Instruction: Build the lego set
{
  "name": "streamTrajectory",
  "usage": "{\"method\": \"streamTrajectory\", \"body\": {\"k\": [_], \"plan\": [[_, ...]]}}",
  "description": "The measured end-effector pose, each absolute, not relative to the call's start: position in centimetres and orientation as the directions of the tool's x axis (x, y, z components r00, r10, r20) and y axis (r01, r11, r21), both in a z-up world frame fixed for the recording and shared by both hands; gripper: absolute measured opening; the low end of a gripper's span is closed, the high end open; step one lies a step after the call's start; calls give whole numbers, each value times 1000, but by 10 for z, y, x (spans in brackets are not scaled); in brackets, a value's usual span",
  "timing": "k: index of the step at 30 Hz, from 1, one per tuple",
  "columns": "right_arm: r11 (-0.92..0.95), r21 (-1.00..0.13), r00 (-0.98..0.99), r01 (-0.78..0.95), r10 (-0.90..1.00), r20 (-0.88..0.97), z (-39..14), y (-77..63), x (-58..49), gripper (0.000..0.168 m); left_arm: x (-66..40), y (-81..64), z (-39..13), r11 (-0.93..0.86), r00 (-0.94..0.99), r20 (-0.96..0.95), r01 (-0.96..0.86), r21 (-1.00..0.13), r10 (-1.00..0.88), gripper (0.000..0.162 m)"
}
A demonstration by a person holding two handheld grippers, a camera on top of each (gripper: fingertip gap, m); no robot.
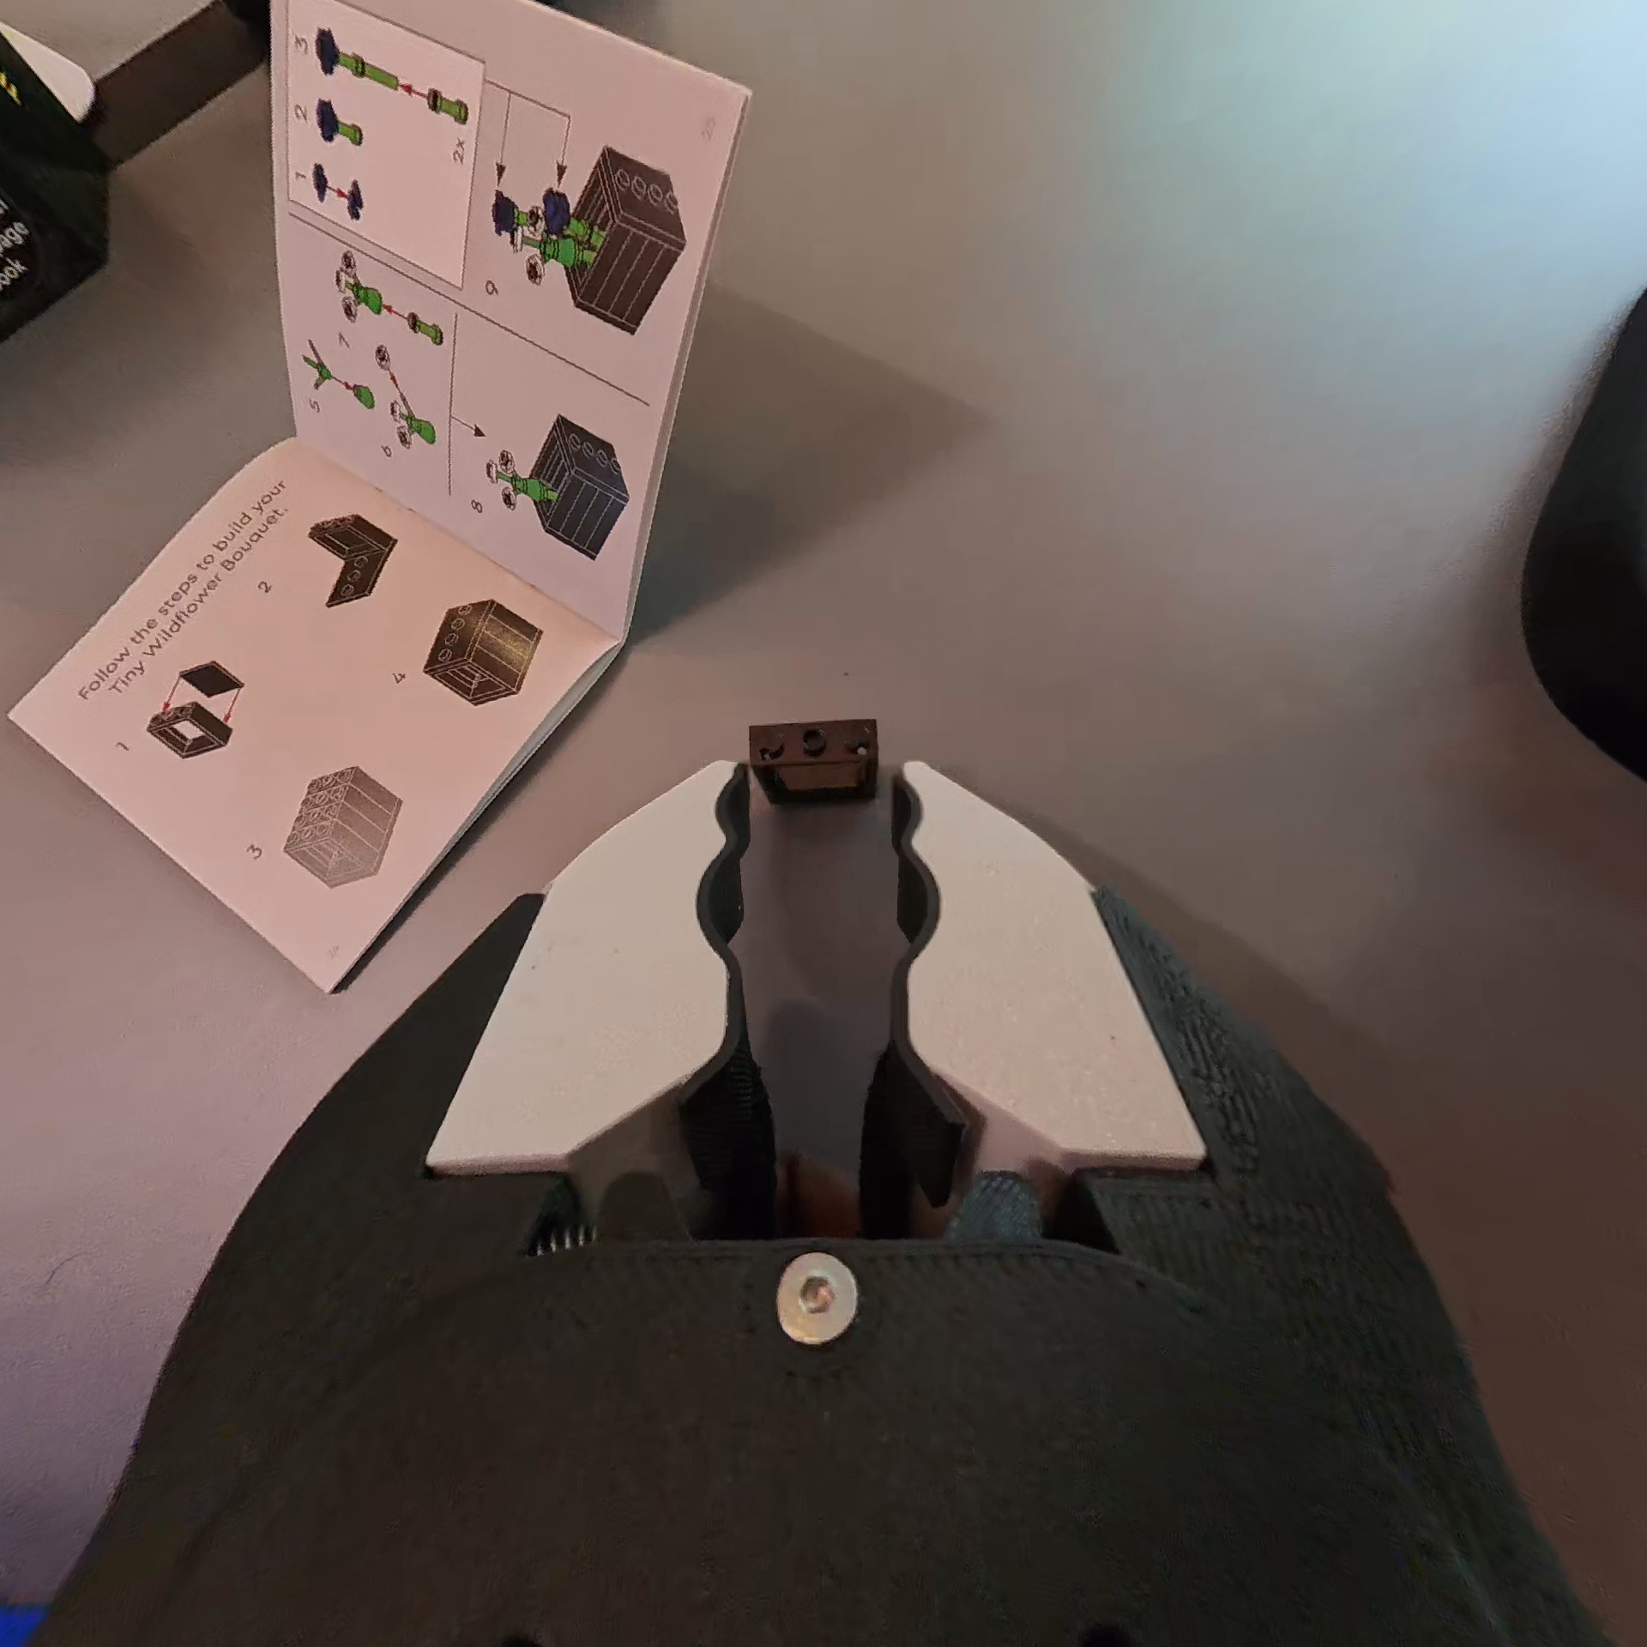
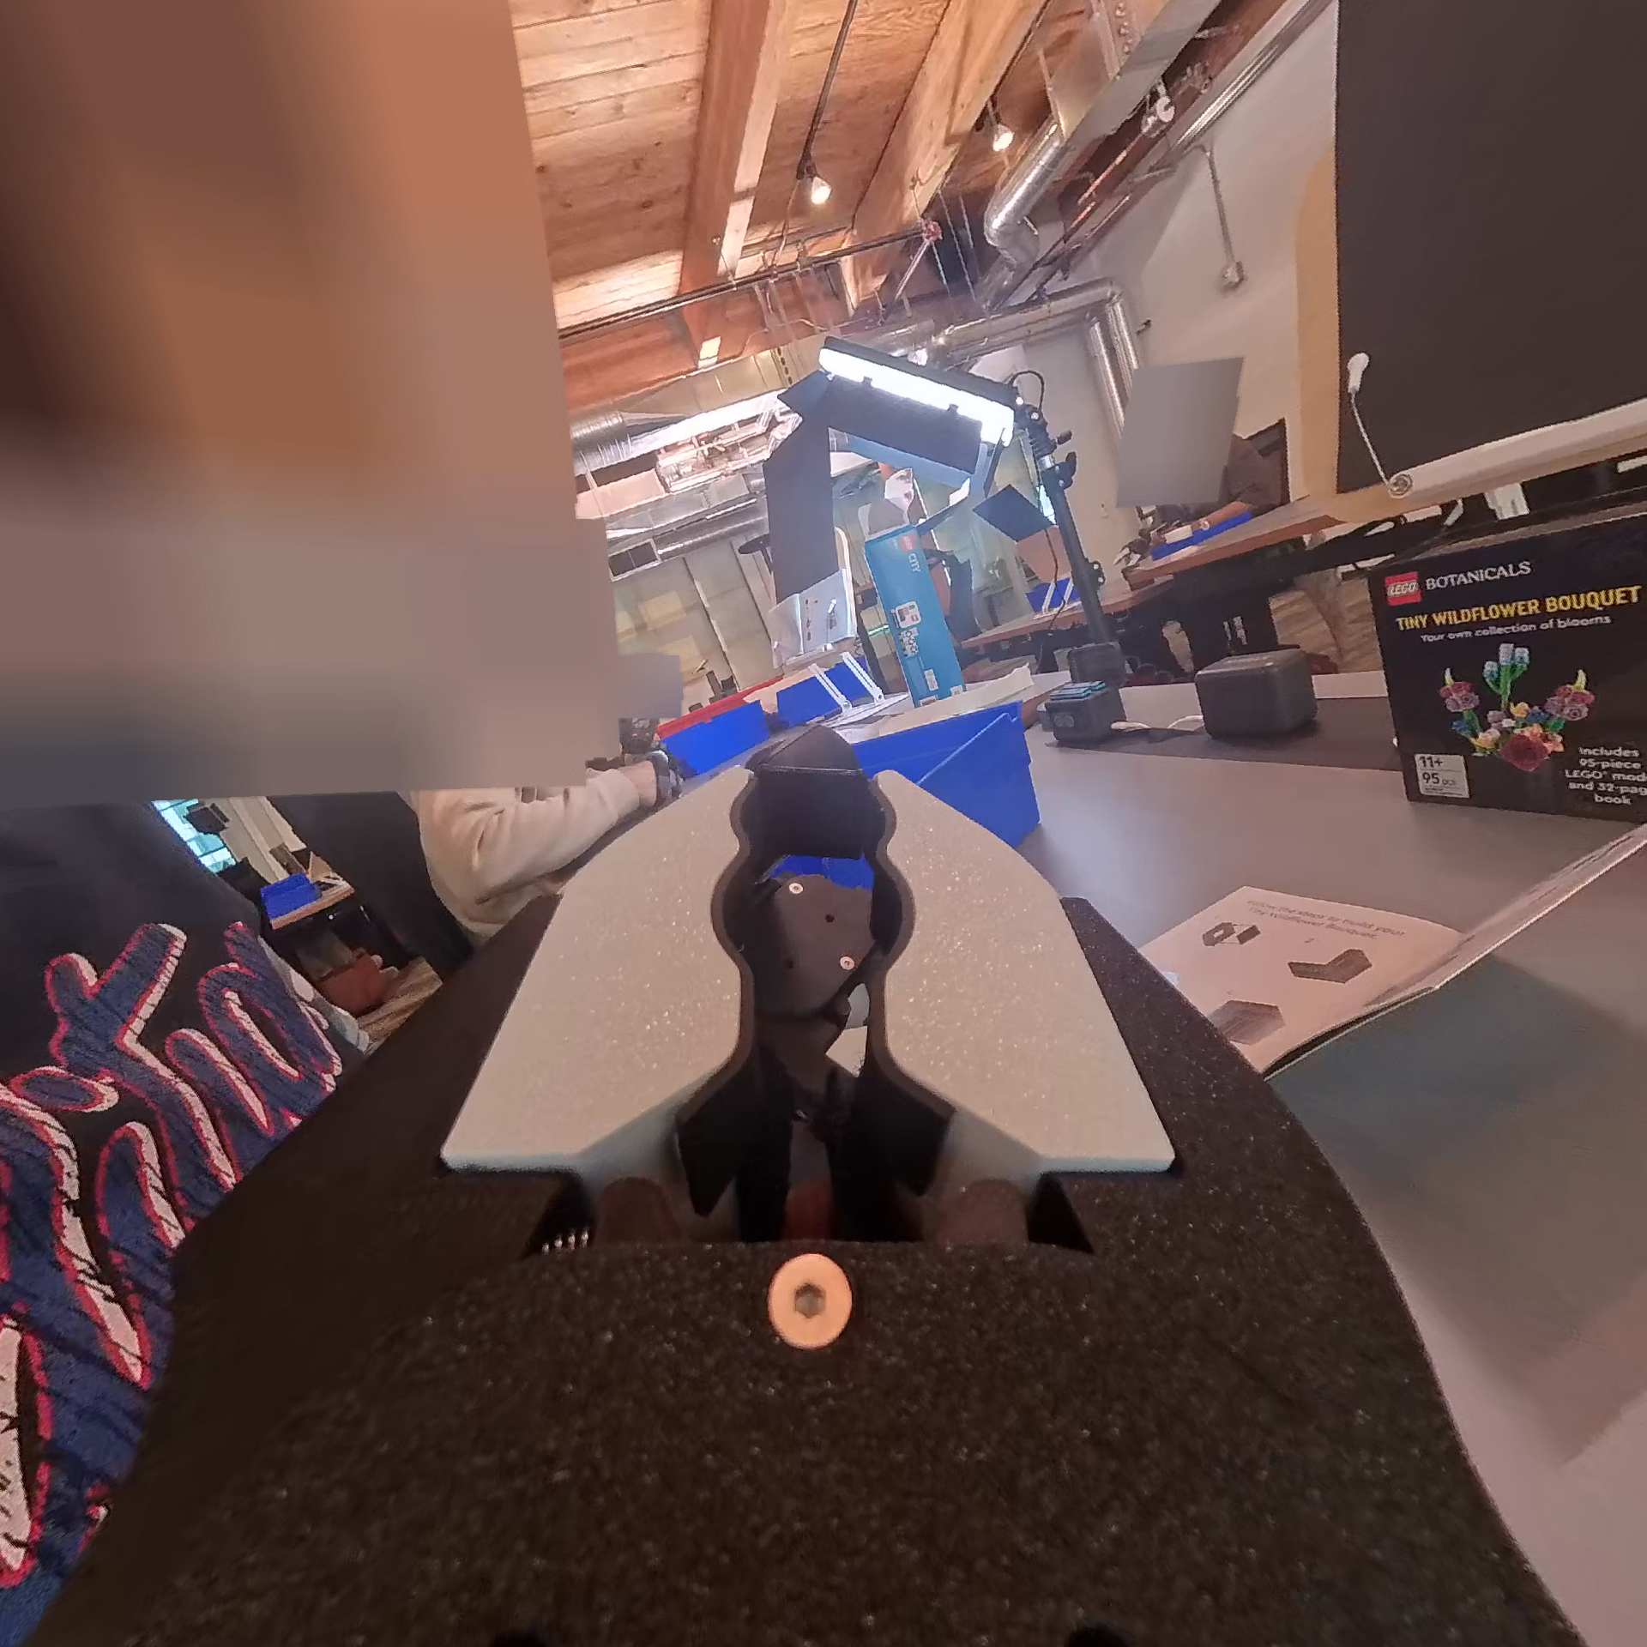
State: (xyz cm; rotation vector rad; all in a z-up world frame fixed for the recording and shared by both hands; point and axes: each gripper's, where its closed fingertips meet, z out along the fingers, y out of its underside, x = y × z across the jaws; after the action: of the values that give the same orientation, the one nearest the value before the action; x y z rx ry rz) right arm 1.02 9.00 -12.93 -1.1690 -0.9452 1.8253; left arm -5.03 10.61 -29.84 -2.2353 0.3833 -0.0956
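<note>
My left gripper [image 1: 815, 775] points down at the grey table [image 1: 1159, 446] and is shut on a small dark brown brick [image 1: 813, 756], which sits between the fingertips with its holed face up. The open instruction booklet [image 1: 356, 695] lies to its left, one page standing up. My right gripper [image 2: 809, 784] is raised and looks level across the room. Its jaws stand a narrow gap apart. A black pointed shape [image 2: 802, 753] fills the gap at the tips; I cannot tell whether it is held or lies behind. The booklet also shows in the right wrist view [image 2: 1292, 962].
The black set box [image 2: 1515, 686] stands on the table at the right; it also shows in the left wrist view [image 1: 45, 196]. Blue bins [image 2: 971, 775] sit beyond the right fingers. A person's dark printed sleeve [image 2: 134, 1114] is at left. A dark blurred object [image 1: 1595, 553] is at the right edge. Across from one pair of fingers to the other is roughly 20 cm.
</note>
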Motion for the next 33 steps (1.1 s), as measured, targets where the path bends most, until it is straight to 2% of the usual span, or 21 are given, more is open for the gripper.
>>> {"method": "streamTrajectory", "body": {"k": [4,9,11,13,15,18,30,33], "plan": [[-443,-870,-287,-216,880,-378,-129,94,14,22,-39,99,-302,-625,941,11,-217,-750,-339,44],[-440,-869,-269,-226,885,-379,-129,99,21,22,-41,92,-299,-640,938,29,-212,-739,-344,47],[-438,-868,-262,-233,888,-378,-129,101,25,22,-42,88,-293,-629,918,33,-244,-738,-395,50],[-439,-866,-259,-239,888,-379,-129,102,28,22,-39,88,-287,-582,873,17,-311,-751,-488,62],[-444,-862,-260,-245,887,-383,-129,103,31,21,-33,92,-283,-517,819,0,-361,-776,-573,67],[-441,-859,-254,-259,890,-380,-127,104,35,22,-28,98,-281,-488,786,41,-340,-804,-616,67],[-437,-850,-222,-294,896,-384,-125,111,50,22,-23,75,-287,-637,812,205,-243,-732,-546,62],[-434,-852,-224,-292,897,-380,-124,110,50,22,-28,77,-289,-642,830,183,-246,-726,-526,62]]}}
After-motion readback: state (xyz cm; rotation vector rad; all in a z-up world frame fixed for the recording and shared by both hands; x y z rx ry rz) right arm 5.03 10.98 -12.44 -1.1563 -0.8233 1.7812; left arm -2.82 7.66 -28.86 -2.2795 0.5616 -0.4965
